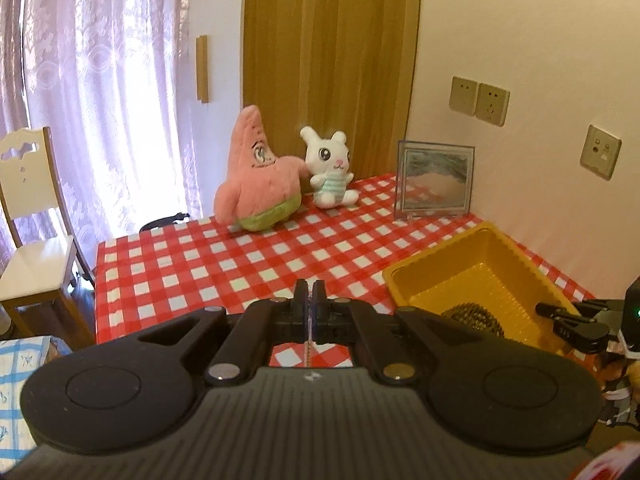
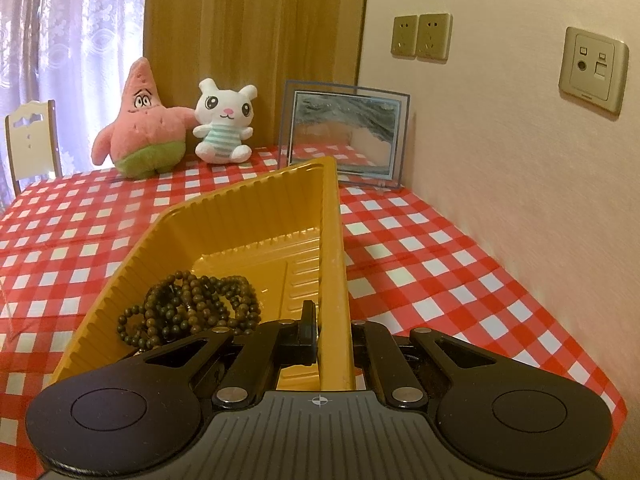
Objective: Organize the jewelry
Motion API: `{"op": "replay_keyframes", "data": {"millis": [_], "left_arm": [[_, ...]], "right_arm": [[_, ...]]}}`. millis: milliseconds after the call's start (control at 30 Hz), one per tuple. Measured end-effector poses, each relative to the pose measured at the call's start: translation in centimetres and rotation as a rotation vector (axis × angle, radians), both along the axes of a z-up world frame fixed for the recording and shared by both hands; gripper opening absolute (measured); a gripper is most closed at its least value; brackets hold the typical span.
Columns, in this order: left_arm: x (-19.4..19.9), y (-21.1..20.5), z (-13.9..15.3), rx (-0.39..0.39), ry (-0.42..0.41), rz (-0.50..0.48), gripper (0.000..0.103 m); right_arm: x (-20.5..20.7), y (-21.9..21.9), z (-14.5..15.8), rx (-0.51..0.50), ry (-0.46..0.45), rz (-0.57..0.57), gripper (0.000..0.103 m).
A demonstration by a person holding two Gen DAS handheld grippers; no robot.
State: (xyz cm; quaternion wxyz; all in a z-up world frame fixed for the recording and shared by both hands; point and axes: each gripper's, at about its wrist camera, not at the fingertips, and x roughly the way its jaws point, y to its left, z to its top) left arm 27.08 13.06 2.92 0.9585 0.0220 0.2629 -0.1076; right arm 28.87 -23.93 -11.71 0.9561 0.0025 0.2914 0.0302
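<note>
A thin pale chain (image 1: 309,346) hangs straight down from between the fingers of my left gripper (image 1: 309,292), which is shut on it above the checked tablecloth, left of the yellow tray (image 1: 492,264). A heap of dark brown bead strings (image 1: 474,314) lies in the tray's near end. In the right wrist view my right gripper (image 2: 330,320) is shut on the right wall of the yellow tray (image 2: 256,208). Its left finger (image 2: 308,328) is inside the tray and the other is hidden behind the wall. The bead strings (image 2: 188,308) lie just left of it. The right gripper (image 1: 576,320) also shows at the left view's right edge.
A pink star plush (image 2: 140,124), a white rabbit plush (image 2: 224,124) and a glass picture frame (image 2: 344,136) stand along the table's back edge. The wall with sockets (image 2: 422,36) runs close on the right. A white chair (image 1: 36,216) stands beyond the table's left edge.
</note>
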Motion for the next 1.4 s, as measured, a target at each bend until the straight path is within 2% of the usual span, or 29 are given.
{"op": "replay_keyframes", "data": {"millis": [367,733,833,900,933,967,1000,1167,1267,1400], "left_arm": [[0.3,-2.9,2.7,-0.003,-0.064,-0.105,0.0],[2.2,-8.8,4.7,-0.071,-0.123,-0.283,0.0],[3.0,-10.3,4.3,-0.041,-0.119,-0.286,0.0],[3.4,-10.0,2.9,-0.022,-0.087,-0.258,0.01],[3.8,-9.5,1.7,-0.018,-0.047,-0.225,0.013],[4.1,-9.0,0.4,-0.012,-0.014,-0.197,0.021],[4.4,-8.5,-1.1,0.001,0.023,-0.163,0.024],[4.7,-6.4,-9.0,0.011,0.231,-0.066,0.024],[4.3,-6.8,-12.6,0.016,0.307,-0.036,0.024],[3.8,-7.9,-15.8,0.031,0.358,0.001,0.023]], "right_arm": [[0.0,0.1,0.0,0.001,-0.002,0.0,0.004],[0.1,0.1,0.0,0.006,-0.002,-0.001,0.004],[0.2,0.1,0.0,0.009,-0.001,0.0,0.004],[0.1,0.2,0.0,0.009,-0.005,0.004,0.004],[0.2,0.2,0.0,0.009,-0.007,0.005,0.004],[0.2,0.1,-0.1,0.01,-0.006,0.005,0.004],[0.3,0.1,-0.2,0.014,-0.004,0.005,0.004],[0.3,-0.6,-0.6,0.021,-0.003,-0.003,0.004],[0.1,-1.1,-0.8,0.017,-0.005,-0.017,0.004],[-0.3,-2.2,-1.0,0.027,0.012,-0.035,0.004]]}}
